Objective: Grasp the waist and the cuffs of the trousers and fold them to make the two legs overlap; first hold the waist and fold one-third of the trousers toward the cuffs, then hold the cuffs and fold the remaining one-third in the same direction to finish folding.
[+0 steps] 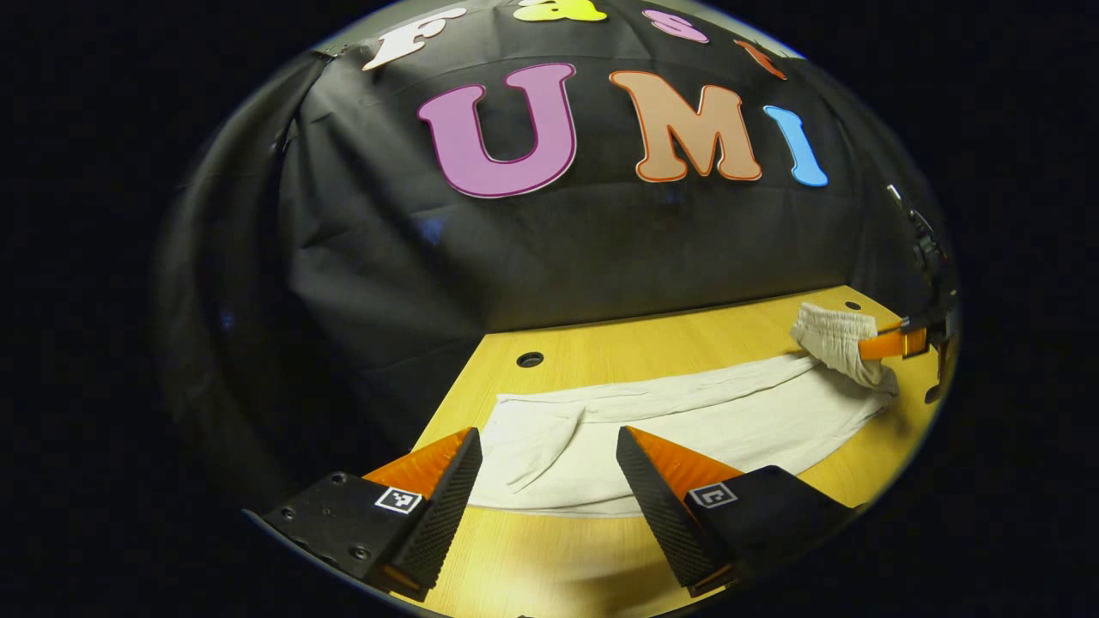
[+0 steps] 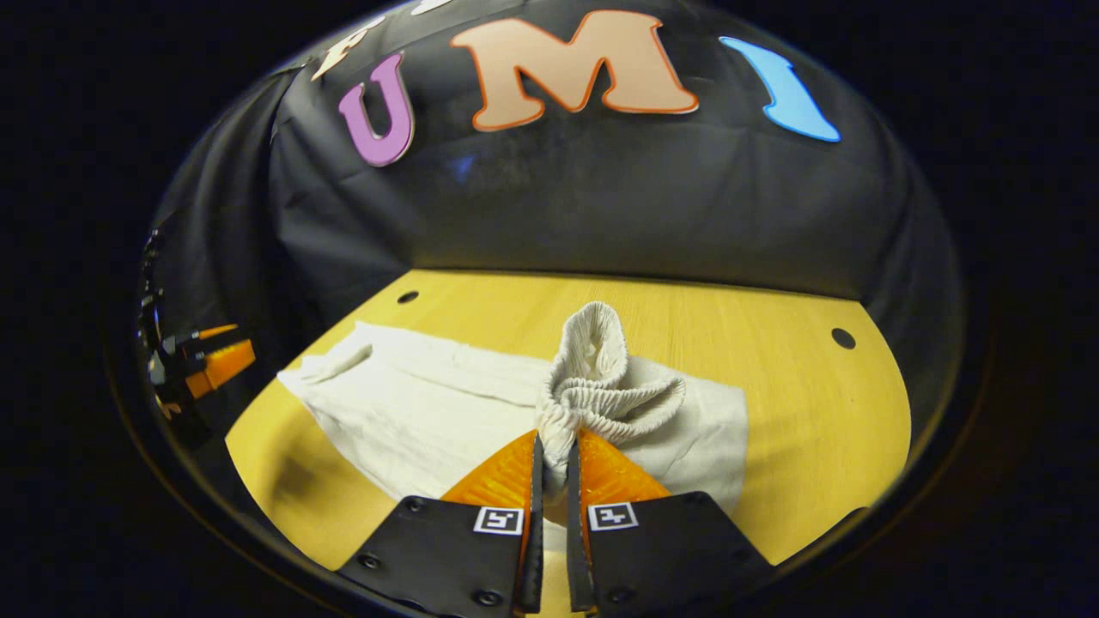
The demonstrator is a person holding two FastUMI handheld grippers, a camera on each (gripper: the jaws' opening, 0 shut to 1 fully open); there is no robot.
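Cream trousers (image 1: 687, 412) lie lengthwise on the wooden table (image 1: 601, 343), legs overlapped. In the left gripper view my left gripper (image 1: 549, 468) hovers open over the cuff end (image 1: 532, 446), touching nothing. At the far right of that view the right gripper (image 1: 893, 343) pinches the bunched elastic waist (image 1: 837, 339). In the right gripper view my right gripper (image 2: 554, 451) is shut on the gathered waistband (image 2: 601, 378), lifted a little off the table (image 2: 816, 412). The trousers (image 2: 429, 403) stretch away to the left, toward the left gripper (image 2: 215, 360).
Small round holes (image 1: 530, 359) mark the table's back corners, with another hole (image 2: 843, 337) at the right. The black cloth wall (image 1: 558, 249) closes off the back and sides. Bare wood (image 2: 816, 446) lies right of the waist.
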